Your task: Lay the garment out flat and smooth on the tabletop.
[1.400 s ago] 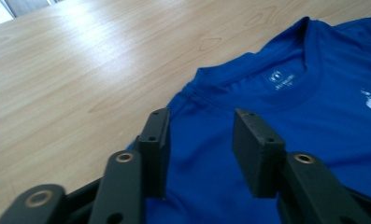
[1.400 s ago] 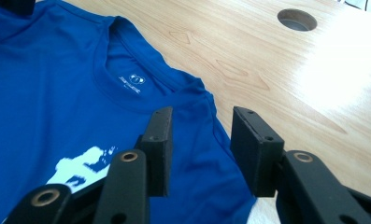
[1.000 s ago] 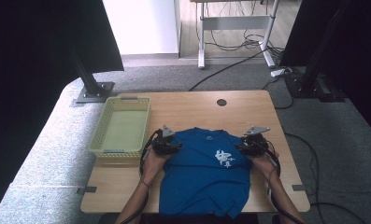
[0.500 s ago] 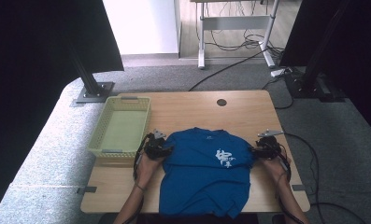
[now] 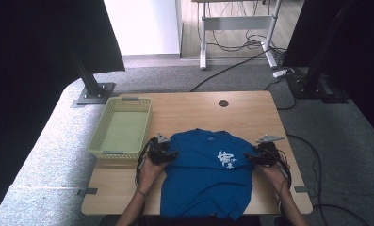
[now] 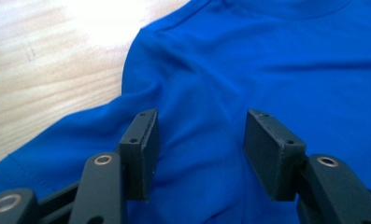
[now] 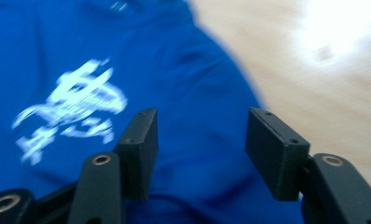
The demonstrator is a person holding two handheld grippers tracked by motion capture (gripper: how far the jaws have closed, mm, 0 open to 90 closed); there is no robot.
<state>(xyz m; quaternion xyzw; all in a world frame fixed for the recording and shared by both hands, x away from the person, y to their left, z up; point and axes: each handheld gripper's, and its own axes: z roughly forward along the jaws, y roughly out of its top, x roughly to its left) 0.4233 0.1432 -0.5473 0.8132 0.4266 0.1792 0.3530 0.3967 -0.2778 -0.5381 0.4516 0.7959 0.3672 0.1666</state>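
- Blue T-shirt lies flat between the 2 grippers, unfolded.
- Left gripper and right gripper gape wide over its sleeves, gripping nothing.
- Folding remains.

Nothing is reading clearly as words or numbers. The blue T-shirt is carrying a white print on its chest, lying toward three o'clock from the shirt's middle in the high view; it is looking like brush-style characters, but they are showing too small to make out. In the right gripper view the same white print is sitting at nine o'clock, blurred beyond reading. A tiny white mark below the collar is showing too small to read.
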